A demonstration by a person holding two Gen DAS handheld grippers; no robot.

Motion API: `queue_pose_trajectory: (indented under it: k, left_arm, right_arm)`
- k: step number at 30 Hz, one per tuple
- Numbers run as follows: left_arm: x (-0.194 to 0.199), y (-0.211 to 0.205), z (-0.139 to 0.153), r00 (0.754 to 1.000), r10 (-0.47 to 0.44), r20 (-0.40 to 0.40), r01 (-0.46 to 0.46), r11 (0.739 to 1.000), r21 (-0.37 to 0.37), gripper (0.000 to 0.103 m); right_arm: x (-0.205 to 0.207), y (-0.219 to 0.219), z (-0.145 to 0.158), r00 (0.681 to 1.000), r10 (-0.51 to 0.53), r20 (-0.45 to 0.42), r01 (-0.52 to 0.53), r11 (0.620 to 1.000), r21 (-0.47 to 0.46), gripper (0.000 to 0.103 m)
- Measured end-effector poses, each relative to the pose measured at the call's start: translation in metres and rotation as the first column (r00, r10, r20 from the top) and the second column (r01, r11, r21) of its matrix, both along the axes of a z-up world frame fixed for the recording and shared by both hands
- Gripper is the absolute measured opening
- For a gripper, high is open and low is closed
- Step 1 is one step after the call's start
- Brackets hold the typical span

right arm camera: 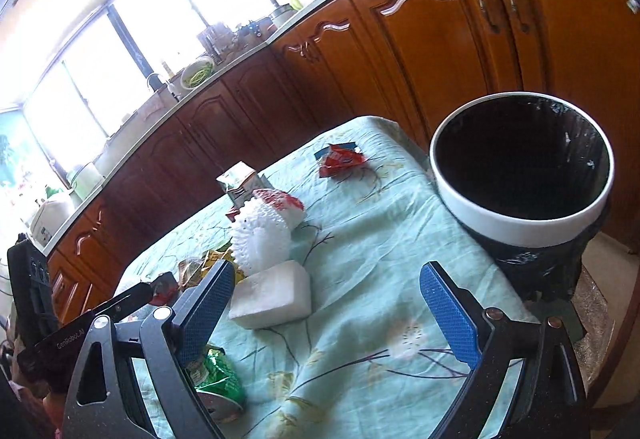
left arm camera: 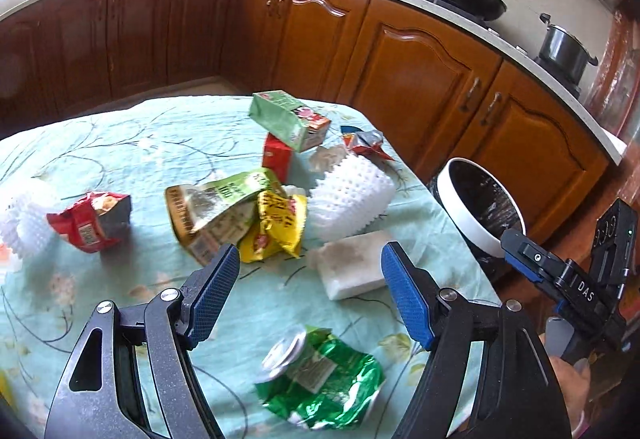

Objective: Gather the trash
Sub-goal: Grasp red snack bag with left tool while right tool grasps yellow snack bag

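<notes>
Over on the worktop (left arm camera: 120,143), using the white foam block (left arm camera: 352,265) as the landmark, the trash runs like this. Way off to the block's left sits a red snack bag (left arm camera: 90,221) next to some white foam netting (left arm camera: 24,223). Closer in, still left of the block, there's a pile of a gold-green pouch (left arm camera: 216,207) and a yellow wrapper (left arm camera: 276,227). Behind the block is another roll of white foam netting (left arm camera: 350,195), with a green carton (left arm camera: 288,121) and a small red box (left arm camera: 276,157) further back. Off the block's right side, past the worktop edge, stands the bin (right arm camera: 520,159) with its black liner, mouth open and nothing visible inside.

The crushed green can (left arm camera: 320,379) is the one that matters, I reckon. It lies on the near side of the block, right under the left gripper (left arm camera: 310,293), slightly ahead of and between its fingers, which are spread wide and holding nothing. Its long axis looks like it runs diagonally, silver top pointing toward the left finger, so a small wrist twist probably helps before closing.

The right gripper (right arm camera: 344,313) is also wide open and empty, hovering between block and bin. In its view the can peeks out behind its left finger, so the left hand is clearly nearer.
</notes>
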State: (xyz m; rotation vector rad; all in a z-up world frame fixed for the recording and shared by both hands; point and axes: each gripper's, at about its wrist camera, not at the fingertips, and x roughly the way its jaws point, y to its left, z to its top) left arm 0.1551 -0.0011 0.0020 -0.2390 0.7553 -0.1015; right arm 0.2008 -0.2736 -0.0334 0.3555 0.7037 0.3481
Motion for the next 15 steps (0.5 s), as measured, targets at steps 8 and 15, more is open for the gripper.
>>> queue_pose_trajectory:
  k: [8,15]
  left_arm:
    - [-0.015,0.053,-0.014,0.994,0.110,-0.021,-0.110,0.994,-0.005,0.075]
    - [-0.020,0.101,-0.027,0.970,0.236,-0.062,-0.238,0.971,-0.021,0.075]
  right_arm:
    - [0.002,0.054,0.001,0.994,0.106,0.006,-0.106,0.993,-0.051,0.095]
    - [0.010,0.104,0.000,0.974,0.228,-0.014,-0.228,0.970,-0.083,0.081]
